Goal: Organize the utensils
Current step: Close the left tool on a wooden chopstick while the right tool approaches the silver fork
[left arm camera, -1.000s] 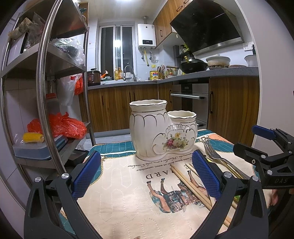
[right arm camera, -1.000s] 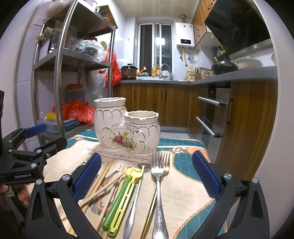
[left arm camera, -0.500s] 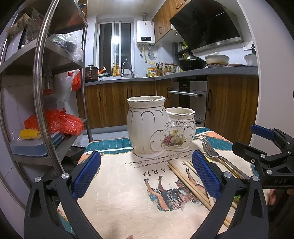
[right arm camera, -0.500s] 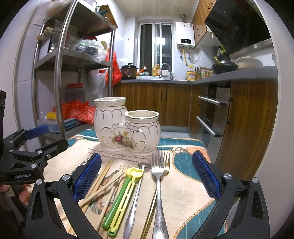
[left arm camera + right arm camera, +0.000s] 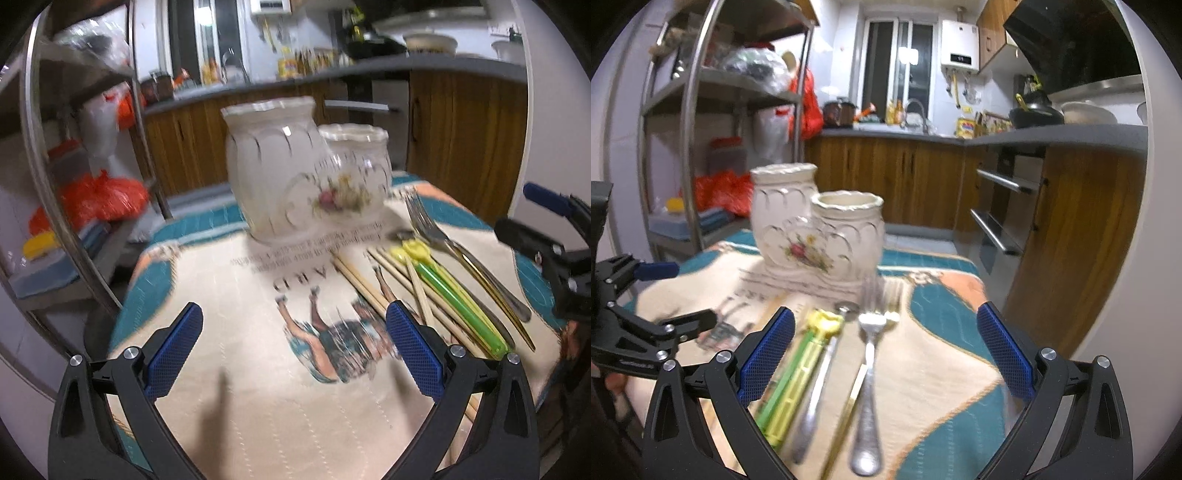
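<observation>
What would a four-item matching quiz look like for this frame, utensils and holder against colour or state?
Column 1:
1. tall and short joined ceramic holder
2. embossed-handled fork
3. plastic chopstick pair
4. wooden chopsticks

Column 2:
A. green and yellow
B. silver, lying nearest the right tool
C. cream with a flower motif, standing upright
D. plain tan sticks flat on the cloth, next to the left tool's pad

Pairs: 1-C, 2-B, 3-A, 4-D

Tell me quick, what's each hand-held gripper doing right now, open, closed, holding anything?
Left hand-held gripper: open, holding nothing, above the tablecloth.
Right hand-held gripper: open, holding nothing, over the silver fork.
</observation>
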Action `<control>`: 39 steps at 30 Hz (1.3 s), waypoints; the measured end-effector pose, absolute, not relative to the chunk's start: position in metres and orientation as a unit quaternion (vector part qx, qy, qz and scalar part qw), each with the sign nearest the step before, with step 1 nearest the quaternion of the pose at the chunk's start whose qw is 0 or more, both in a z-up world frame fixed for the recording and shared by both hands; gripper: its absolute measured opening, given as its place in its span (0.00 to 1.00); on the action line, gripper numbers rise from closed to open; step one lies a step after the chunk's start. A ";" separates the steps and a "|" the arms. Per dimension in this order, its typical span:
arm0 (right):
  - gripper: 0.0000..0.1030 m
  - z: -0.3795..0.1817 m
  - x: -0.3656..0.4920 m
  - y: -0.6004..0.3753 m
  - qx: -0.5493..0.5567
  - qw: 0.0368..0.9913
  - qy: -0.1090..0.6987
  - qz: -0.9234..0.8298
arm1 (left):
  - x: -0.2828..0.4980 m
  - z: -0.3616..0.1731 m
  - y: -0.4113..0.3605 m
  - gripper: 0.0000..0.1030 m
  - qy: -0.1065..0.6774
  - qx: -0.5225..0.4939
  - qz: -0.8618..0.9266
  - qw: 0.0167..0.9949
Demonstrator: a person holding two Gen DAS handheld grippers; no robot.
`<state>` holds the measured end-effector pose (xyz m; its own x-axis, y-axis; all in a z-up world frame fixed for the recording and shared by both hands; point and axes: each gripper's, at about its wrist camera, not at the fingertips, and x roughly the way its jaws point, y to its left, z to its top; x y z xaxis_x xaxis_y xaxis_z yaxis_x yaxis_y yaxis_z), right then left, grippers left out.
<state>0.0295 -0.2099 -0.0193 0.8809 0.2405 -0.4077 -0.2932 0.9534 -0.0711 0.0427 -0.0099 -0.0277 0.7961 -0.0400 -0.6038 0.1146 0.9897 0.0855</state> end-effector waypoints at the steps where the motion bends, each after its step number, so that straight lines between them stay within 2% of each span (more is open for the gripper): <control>1: 0.95 -0.016 0.031 -0.213 -0.068 0.968 0.204 0.131 | 0.044 -0.029 -0.011 0.95 0.325 0.060 -0.043 0.943; 7: 0.95 0.026 0.055 -0.223 -0.054 0.973 0.194 0.116 | 0.038 -0.022 -0.018 0.95 0.354 0.046 -0.073 0.931; 11: 0.95 0.020 0.066 -0.232 -0.016 0.968 0.216 0.130 | 0.036 -0.024 -0.035 0.95 0.366 0.061 -0.094 0.924; 16: 0.93 -0.006 0.078 -0.232 -0.017 0.949 0.274 0.155 | 0.041 -0.031 -0.051 0.69 0.388 0.066 -0.123 0.911; 18: 0.91 -0.007 0.077 -0.234 -0.024 0.945 0.282 0.164 | 0.042 -0.029 -0.056 0.64 0.389 0.065 -0.133 0.909; 19: 0.89 -0.008 0.076 -0.233 -0.028 0.942 0.288 0.169 | 0.043 -0.029 -0.058 0.60 0.389 0.065 -0.136 0.909; 21: 0.73 -0.009 0.076 -0.232 -0.033 0.936 0.301 0.178 | 0.045 -0.029 -0.065 0.53 0.390 0.071 -0.144 0.907; 23: 0.64 -0.014 0.077 -0.227 -0.043 0.928 0.319 0.189 | 0.049 -0.031 -0.072 0.46 0.395 0.080 -0.149 0.903; 25: 0.56 -0.019 0.076 -0.222 -0.057 0.920 0.333 0.198 | 0.052 -0.034 -0.075 0.35 0.400 0.084 -0.153 0.900; 27: 0.45 -0.023 0.077 -0.217 -0.066 0.914 0.342 0.206 | 0.054 -0.034 -0.077 0.32 0.397 0.088 -0.151 0.901; 30: 0.39 -0.029 0.079 -0.210 -0.078 0.908 0.354 0.213 | 0.057 -0.034 -0.076 0.21 0.395 0.091 -0.150 0.902; 31: 0.38 -0.031 0.081 -0.208 -0.080 0.905 0.357 0.216 | 0.060 -0.034 -0.076 0.16 0.397 0.090 -0.151 0.901; 33: 0.37 -0.037 0.088 -0.206 -0.075 0.900 0.367 0.221 | 0.063 -0.035 -0.075 0.11 0.398 0.088 -0.150 0.901; 39: 0.32 -0.033 0.114 -0.212 -0.035 0.897 0.377 0.229 | 0.069 -0.033 -0.070 0.05 0.399 0.083 -0.155 0.900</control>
